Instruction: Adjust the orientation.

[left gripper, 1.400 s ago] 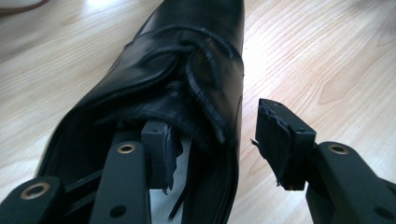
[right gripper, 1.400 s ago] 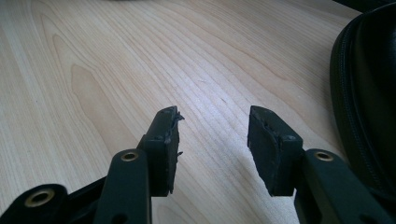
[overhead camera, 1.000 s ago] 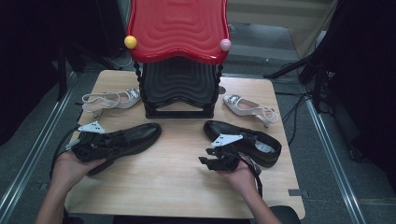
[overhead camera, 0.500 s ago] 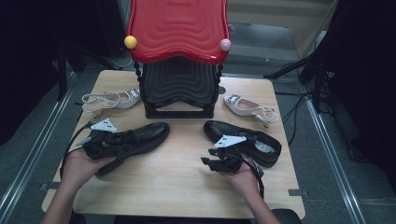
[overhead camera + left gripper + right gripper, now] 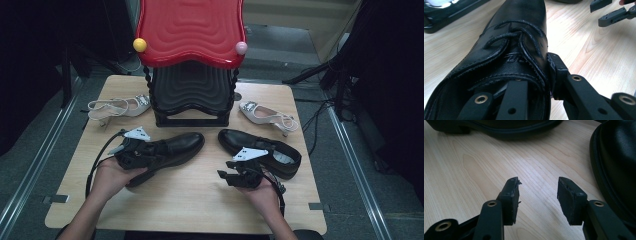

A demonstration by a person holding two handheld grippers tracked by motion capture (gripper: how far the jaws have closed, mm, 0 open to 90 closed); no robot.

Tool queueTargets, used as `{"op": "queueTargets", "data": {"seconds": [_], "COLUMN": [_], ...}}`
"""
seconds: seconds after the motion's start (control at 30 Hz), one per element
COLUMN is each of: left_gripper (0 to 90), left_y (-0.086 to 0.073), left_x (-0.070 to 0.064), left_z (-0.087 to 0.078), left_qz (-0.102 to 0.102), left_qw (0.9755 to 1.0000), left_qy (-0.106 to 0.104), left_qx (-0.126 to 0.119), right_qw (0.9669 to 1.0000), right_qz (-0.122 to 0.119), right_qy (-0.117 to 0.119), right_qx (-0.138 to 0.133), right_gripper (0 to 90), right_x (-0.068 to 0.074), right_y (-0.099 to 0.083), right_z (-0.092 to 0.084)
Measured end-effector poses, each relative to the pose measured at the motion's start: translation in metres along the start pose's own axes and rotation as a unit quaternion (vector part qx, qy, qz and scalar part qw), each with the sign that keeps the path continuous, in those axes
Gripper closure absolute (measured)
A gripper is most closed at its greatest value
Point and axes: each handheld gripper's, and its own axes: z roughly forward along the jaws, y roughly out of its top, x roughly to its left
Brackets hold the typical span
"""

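Now the left gripper (image 5: 150, 152) has its fingers clenched on the left black shoe (image 5: 175, 147), toe pointing toward the rack (image 5: 192, 95), probably; right gripper (image 5: 231, 176) fingers are released.

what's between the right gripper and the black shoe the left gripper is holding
Bare wooden table. In the high view nothing lies between the right gripper and the left black shoe, which the left gripper clamps by its opening edge.

Bare table (image 5: 190, 200) lies open between both black shoes (image 5: 170, 147); the rack (image 5: 192, 95) blocks behind.
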Motion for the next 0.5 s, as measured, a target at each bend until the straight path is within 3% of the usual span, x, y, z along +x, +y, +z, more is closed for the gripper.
{"op": "queueTargets", "data": {"seconds": [0.27,0.4,0.5], "left_gripper": [79.4,79.3,79.5], "left_y": [0.008,0.016,0.019], "left_x": [-0.011,-0.02,-0.023], "left_z": [0.014,0.023,0.028], "left_qz": [-0.016,0.009,-0.002], "left_qw": [0.9998,0.9999,1.0], "left_qy": [-0.011,0.01,0.004], "left_qx": [-0.007,0.009,0.007], "right_qw": [1.0,1.0,1.0], "right_qz": [0.001,-0.003,-0.003], "right_qy": [0.001,0.002,0.005], "right_qx": [-0.002,-0.002,-0.006], "right_gripper": [52.8,52.8,52.8], "right_x": [0.002,0.003,0.004], "right_y": [0.0,0.001,0.002], "right_z": [0.0,0.0,0.0]}}
